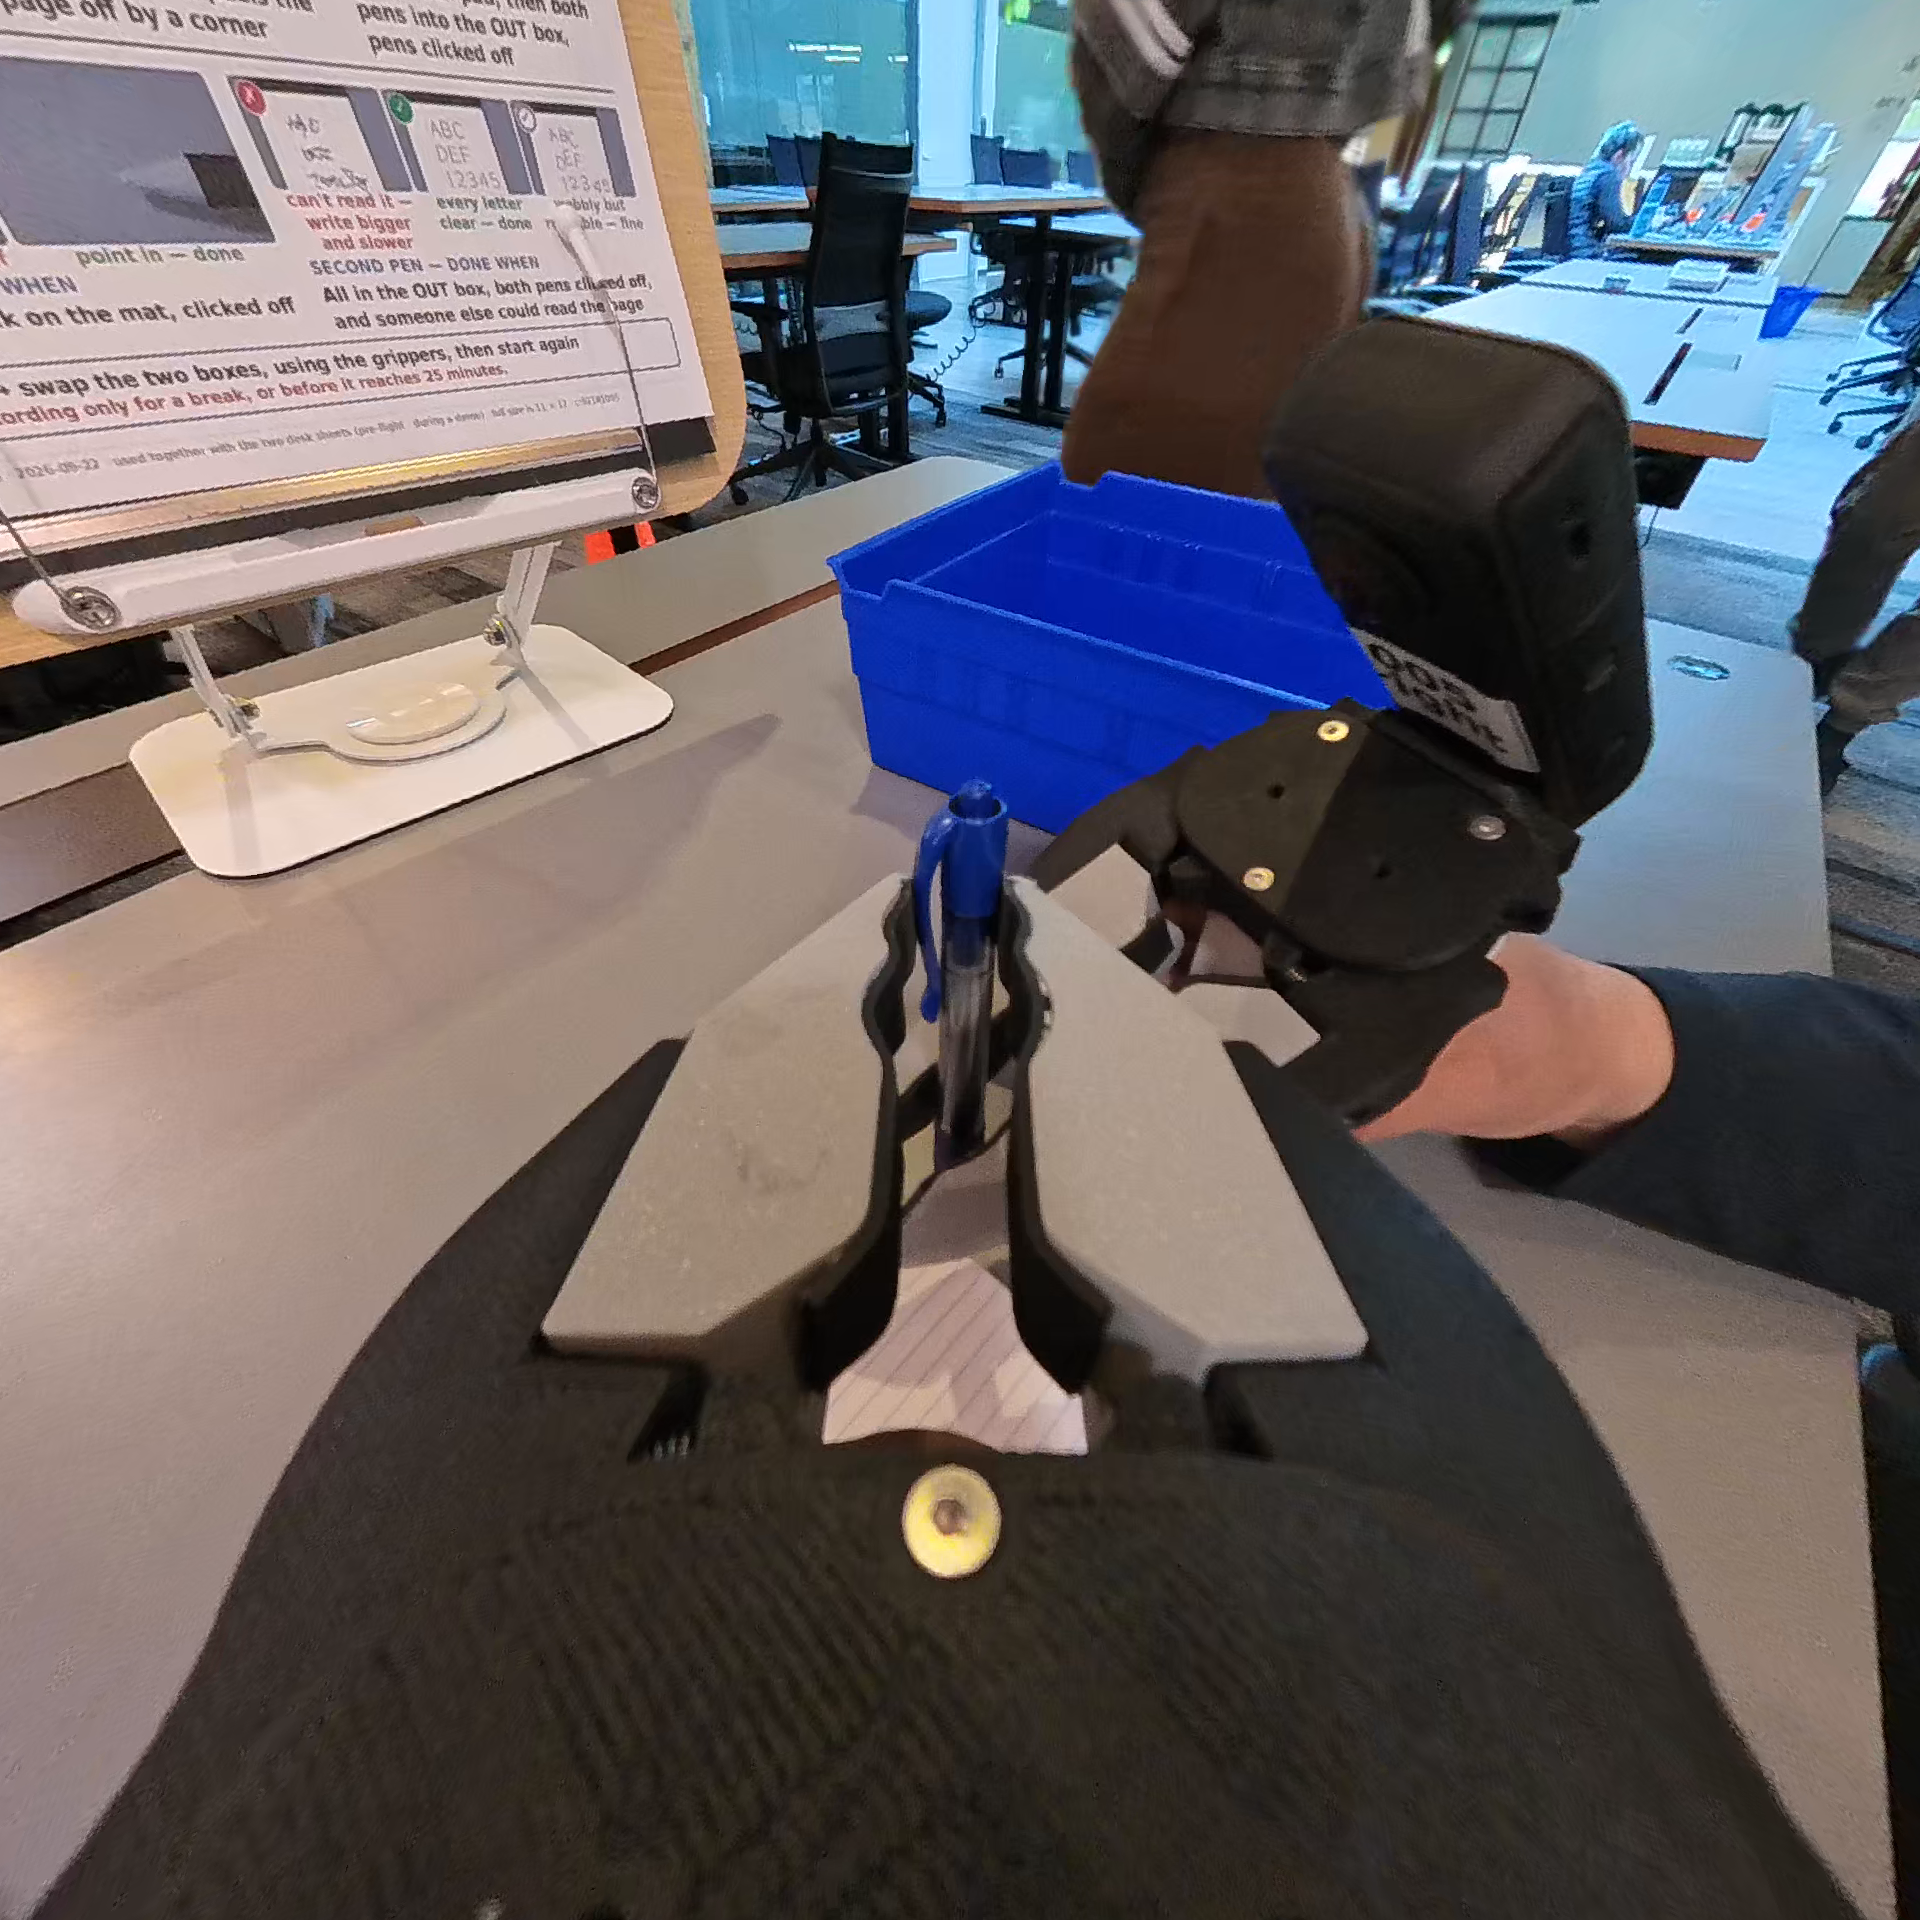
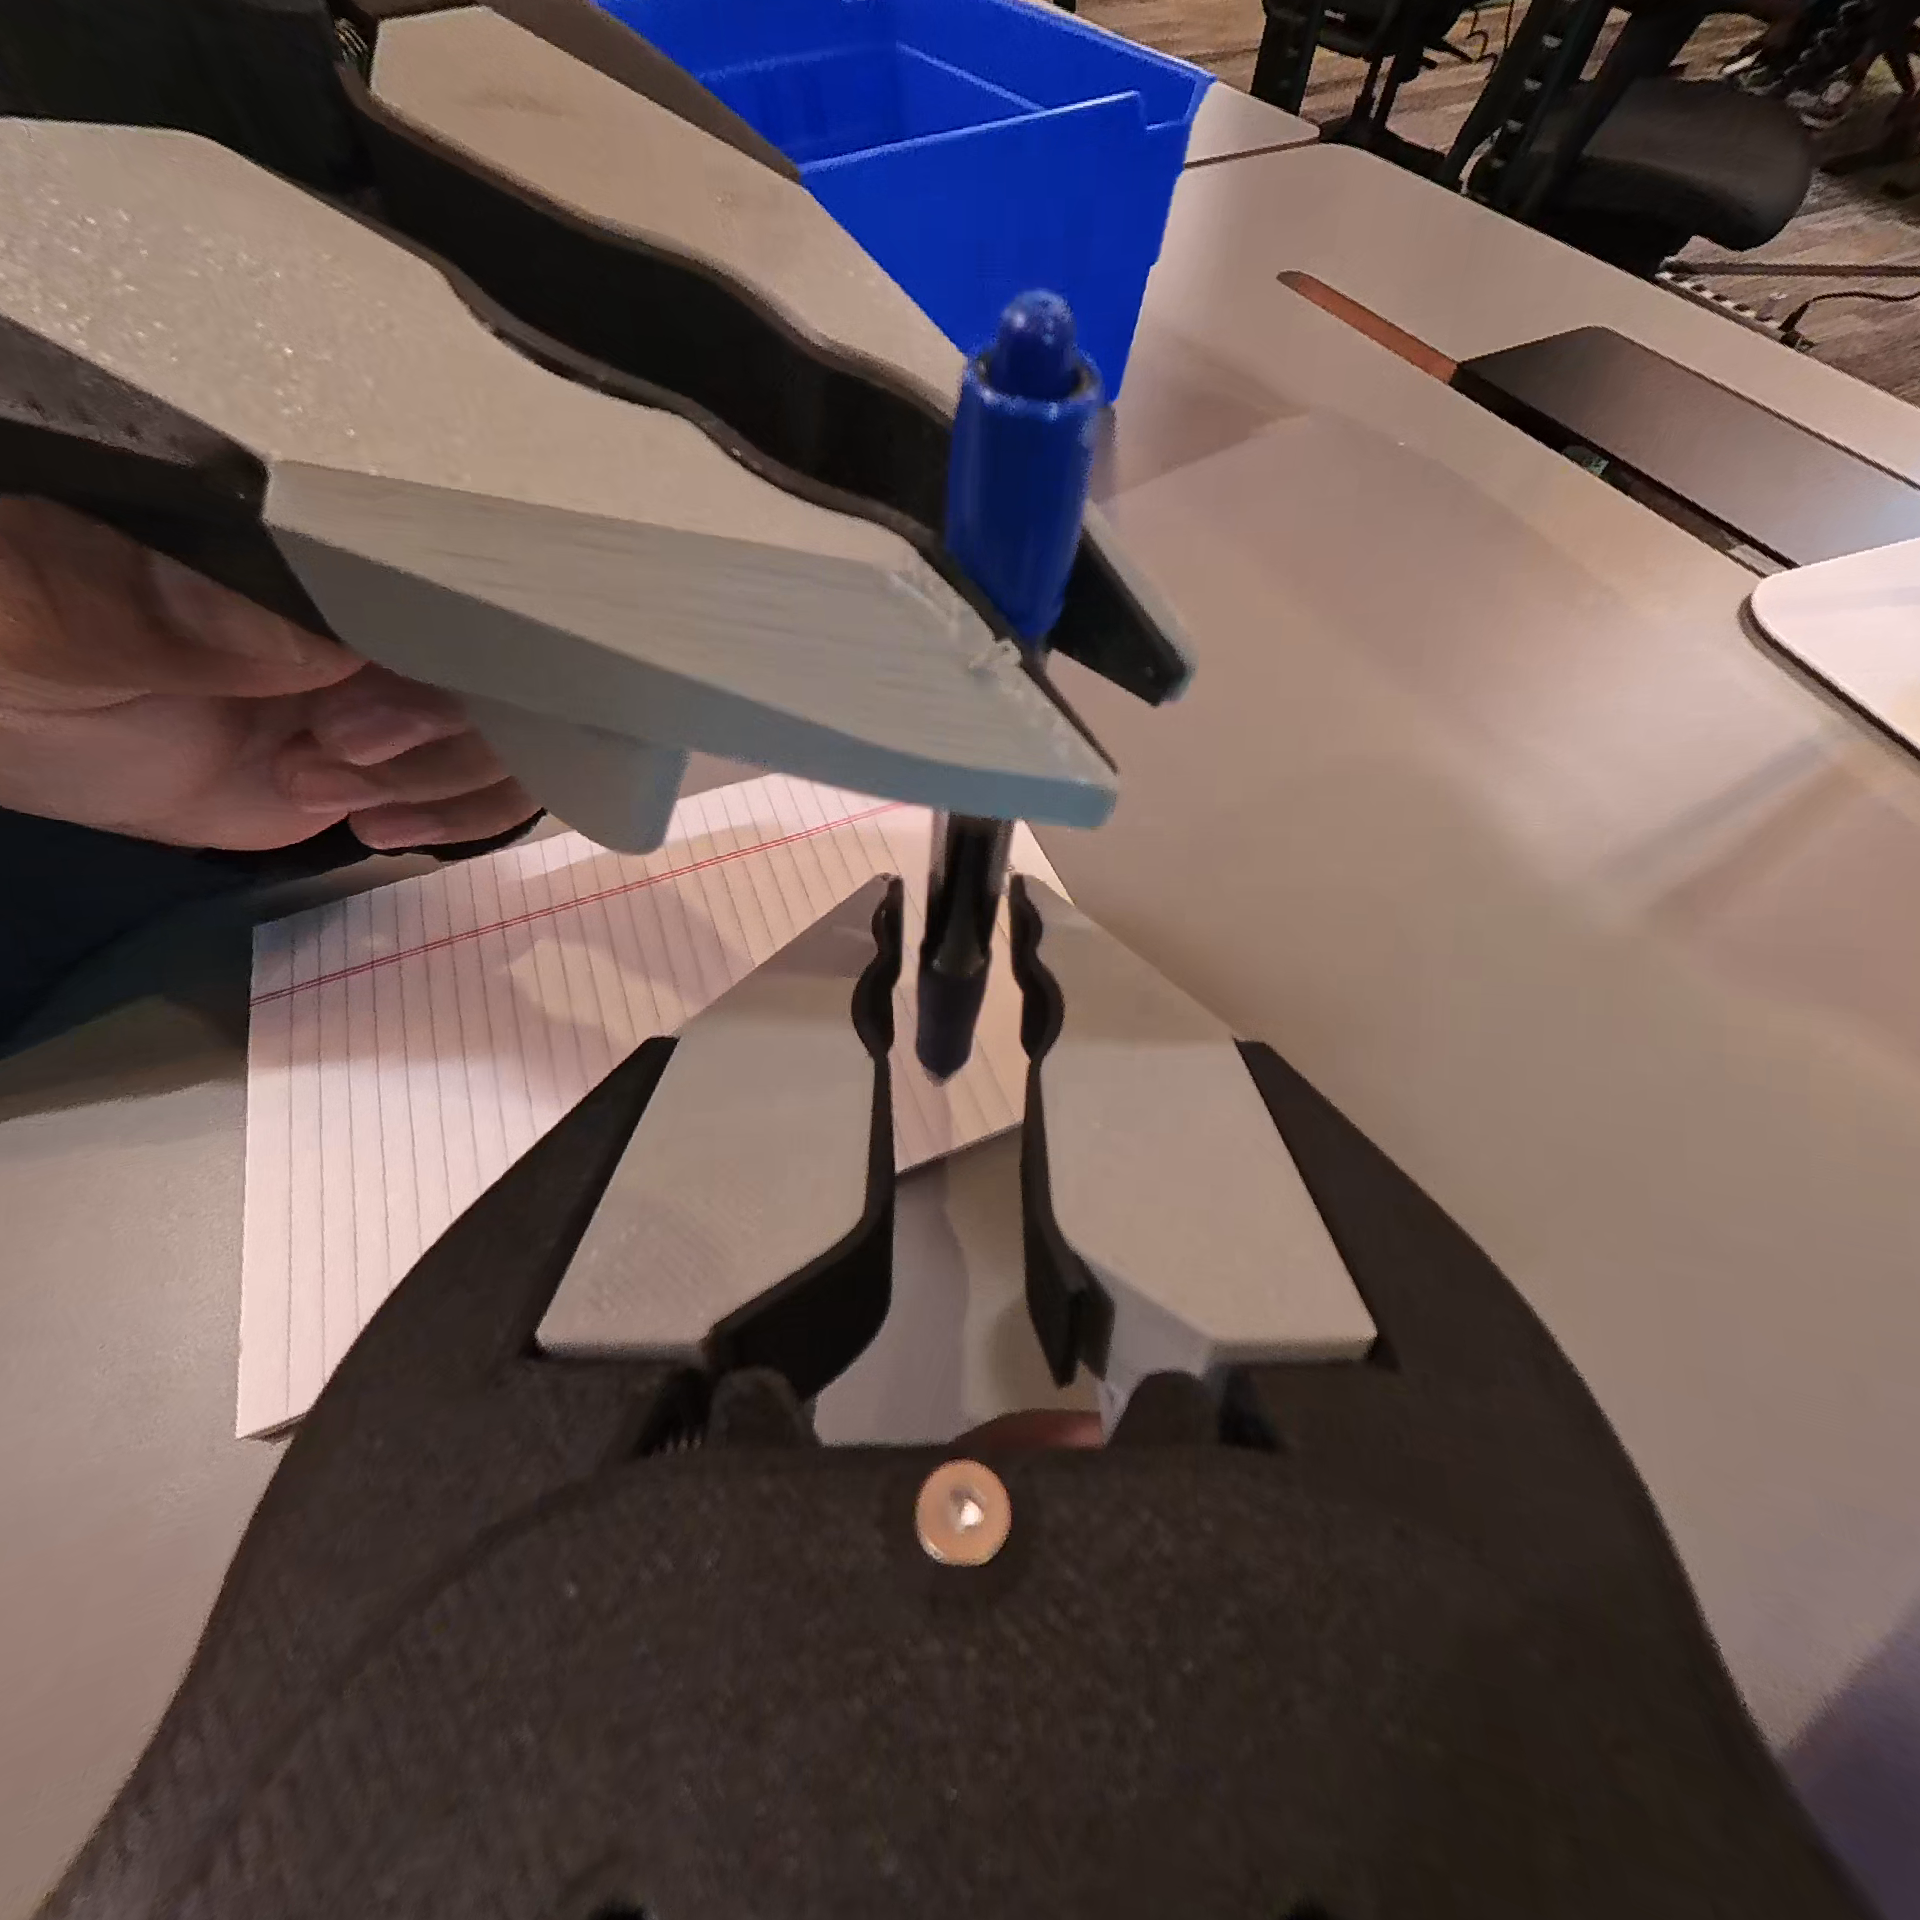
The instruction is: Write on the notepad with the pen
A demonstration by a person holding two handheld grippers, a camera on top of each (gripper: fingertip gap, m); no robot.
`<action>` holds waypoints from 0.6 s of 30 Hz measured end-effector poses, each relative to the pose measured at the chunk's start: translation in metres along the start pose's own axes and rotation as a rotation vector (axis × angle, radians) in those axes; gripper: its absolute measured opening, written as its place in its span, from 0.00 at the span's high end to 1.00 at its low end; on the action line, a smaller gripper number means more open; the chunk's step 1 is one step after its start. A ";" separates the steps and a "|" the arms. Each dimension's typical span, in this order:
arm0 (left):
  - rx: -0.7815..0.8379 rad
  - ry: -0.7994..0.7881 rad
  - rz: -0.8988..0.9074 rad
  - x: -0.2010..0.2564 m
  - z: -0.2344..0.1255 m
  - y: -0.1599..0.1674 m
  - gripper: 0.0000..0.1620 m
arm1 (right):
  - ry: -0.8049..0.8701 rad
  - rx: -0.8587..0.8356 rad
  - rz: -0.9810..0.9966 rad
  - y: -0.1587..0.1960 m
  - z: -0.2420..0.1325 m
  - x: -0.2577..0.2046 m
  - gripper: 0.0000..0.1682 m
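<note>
A blue pen [image 1: 961,925] with a clip stands upright, tip down, clamped between the grey fingers of my left gripper [image 1: 961,904]. In the right wrist view the left gripper [image 2: 1132,717] reaches in from the upper left, shut on the pen [image 2: 1023,488], holding it above the lined notepad [image 2: 499,1060] lying on the table. My right gripper [image 2: 956,894] is open; its fingertips flank the pen's lower end without clearly touching it. In the left wrist view the right gripper [image 1: 1101,842] comes in from the right, and a strip of notepad [image 1: 956,1371] shows between the left fingers.
A blue plastic bin [image 1: 1039,665] stands just behind the pen, also in the right wrist view [image 2: 987,156]. A white stand [image 1: 395,727] with an instruction sheet is at the back left; its base shows at the right [image 2: 1849,644]. A person walks behind the table. About 8 centimeters separates my left fingertips from my right.
</note>
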State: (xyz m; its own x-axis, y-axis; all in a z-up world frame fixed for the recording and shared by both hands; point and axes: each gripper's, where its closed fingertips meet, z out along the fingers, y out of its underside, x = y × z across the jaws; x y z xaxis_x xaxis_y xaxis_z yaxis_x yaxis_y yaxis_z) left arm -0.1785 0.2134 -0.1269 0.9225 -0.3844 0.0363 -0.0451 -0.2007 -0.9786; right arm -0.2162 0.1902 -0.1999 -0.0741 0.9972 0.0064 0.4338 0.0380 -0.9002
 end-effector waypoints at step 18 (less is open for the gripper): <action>0.015 -0.014 -0.195 -0.012 -0.042 -0.011 0.81 | -0.035 0.066 0.103 -0.008 -0.012 0.006 0.98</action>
State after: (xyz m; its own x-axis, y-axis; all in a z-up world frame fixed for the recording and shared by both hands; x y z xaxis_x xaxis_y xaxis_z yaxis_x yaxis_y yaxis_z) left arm -0.2048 0.1824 -0.1084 0.9182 -0.3272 0.2233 0.1408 -0.2572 -0.9560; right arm -0.2098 0.1970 -0.1871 -0.0638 0.9928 -0.1014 0.3806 -0.0698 -0.9221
